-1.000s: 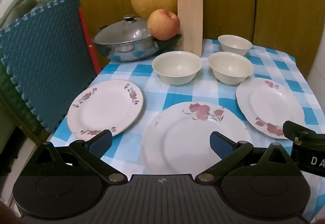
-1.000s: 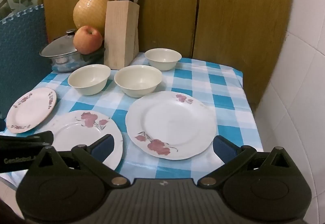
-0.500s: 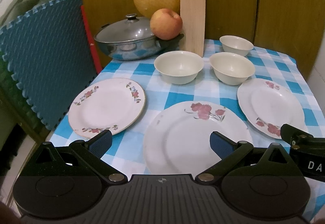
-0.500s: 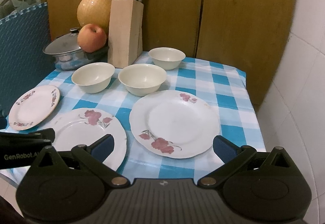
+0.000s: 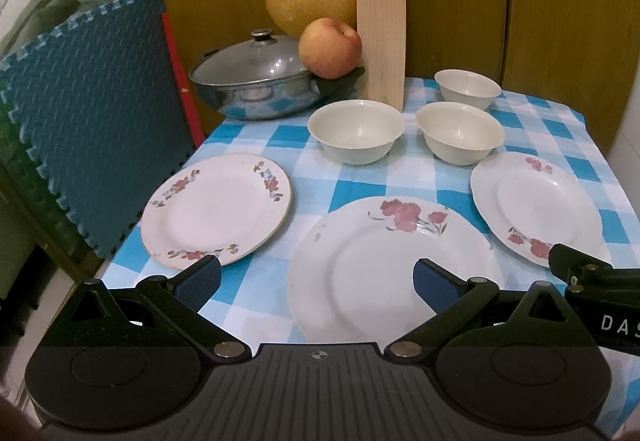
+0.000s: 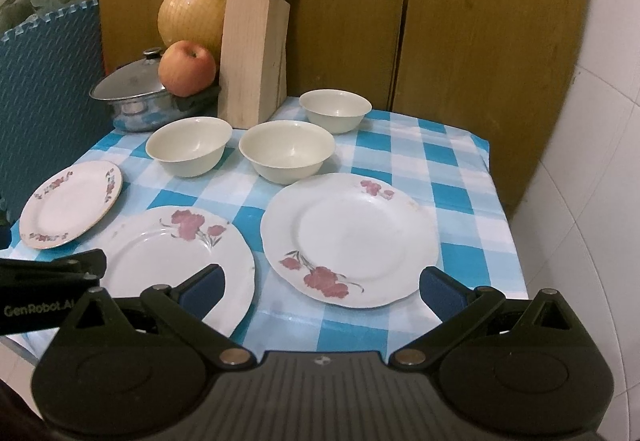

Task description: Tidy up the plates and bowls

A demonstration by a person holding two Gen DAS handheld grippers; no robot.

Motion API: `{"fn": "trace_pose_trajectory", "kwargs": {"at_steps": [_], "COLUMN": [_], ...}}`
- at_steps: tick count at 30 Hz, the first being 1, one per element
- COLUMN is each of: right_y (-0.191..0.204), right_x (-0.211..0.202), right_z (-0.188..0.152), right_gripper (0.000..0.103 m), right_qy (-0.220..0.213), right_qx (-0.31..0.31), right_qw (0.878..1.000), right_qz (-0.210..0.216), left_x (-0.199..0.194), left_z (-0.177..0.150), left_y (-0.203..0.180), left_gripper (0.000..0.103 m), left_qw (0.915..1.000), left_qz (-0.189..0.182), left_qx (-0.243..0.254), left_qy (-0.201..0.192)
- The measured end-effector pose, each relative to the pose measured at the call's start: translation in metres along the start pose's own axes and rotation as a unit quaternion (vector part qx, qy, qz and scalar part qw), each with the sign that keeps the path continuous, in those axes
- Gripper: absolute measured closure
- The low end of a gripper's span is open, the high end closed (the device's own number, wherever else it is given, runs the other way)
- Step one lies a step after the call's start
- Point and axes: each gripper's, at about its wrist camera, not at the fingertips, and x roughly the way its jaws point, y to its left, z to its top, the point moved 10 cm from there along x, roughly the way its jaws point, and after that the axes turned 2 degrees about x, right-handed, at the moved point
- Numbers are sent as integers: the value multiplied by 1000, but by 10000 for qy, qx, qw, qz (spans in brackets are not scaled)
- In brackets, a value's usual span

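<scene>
Three floral plates lie on the blue checked tablecloth: a small left plate (image 5: pixel 216 209) (image 6: pixel 72 203), a large middle plate (image 5: pixel 384 269) (image 6: pixel 168 261) and a right plate (image 5: pixel 536 201) (image 6: pixel 350 237). Three cream bowls stand behind them: left bowl (image 5: pixel 356 135) (image 6: pixel 188 151), middle bowl (image 5: pixel 460 137) (image 6: pixel 286 155), far bowl (image 5: pixel 468 89) (image 6: pixel 336 115). My left gripper (image 5: pixel 316 281) is open and empty above the near edge of the middle plate. My right gripper (image 6: pixel 320 287) is open and empty above the near edge of the right plate.
A lidded steel pot (image 5: pixel 256 81), an apple (image 5: pixel 330 47), a netted pomelo (image 5: pixel 310 3) and a wooden knife block (image 5: pixel 380 41) stand at the table's back. A blue foam mat (image 5: pixel 88 113) leans at the left. A tiled wall (image 6: pixel 580 201) is on the right.
Both grippers have moved slightly forward and lifted a little; the table fills the views a bit more. Both stay open and empty. Nothing on the table moved.
</scene>
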Motion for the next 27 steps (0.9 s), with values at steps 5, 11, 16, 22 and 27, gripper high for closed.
{"fn": "trace_pose_trajectory", "kwargs": {"at_steps": [5, 11, 16, 22, 27], "right_y": [3, 3, 2, 2, 0], "right_x": [0, -1, 0, 1, 3], "right_z": [-3, -7, -9, -10, -13], "right_gripper": [4, 4, 4, 4, 4], "right_qy": [18, 61, 100, 129, 205], "right_qx": [-96, -169, -153, -165, -110], "right_qw": [10000, 9998, 9998, 9998, 9997], "right_qz": [-6, -33, -39, -18, 59], "left_x": [-1, -1, -2, -2, -1], "left_z": [-5, -8, -9, -10, -11], "left_y": [0, -1, -2, -2, -1], "left_gripper": [0, 0, 0, 0, 0], "left_qw": [10000, 9999, 9998, 9998, 9997], "left_qz": [5, 13, 0, -69, -208], "left_qx": [74, 144, 183, 173, 54], "left_qy": [28, 58, 68, 88, 145]}}
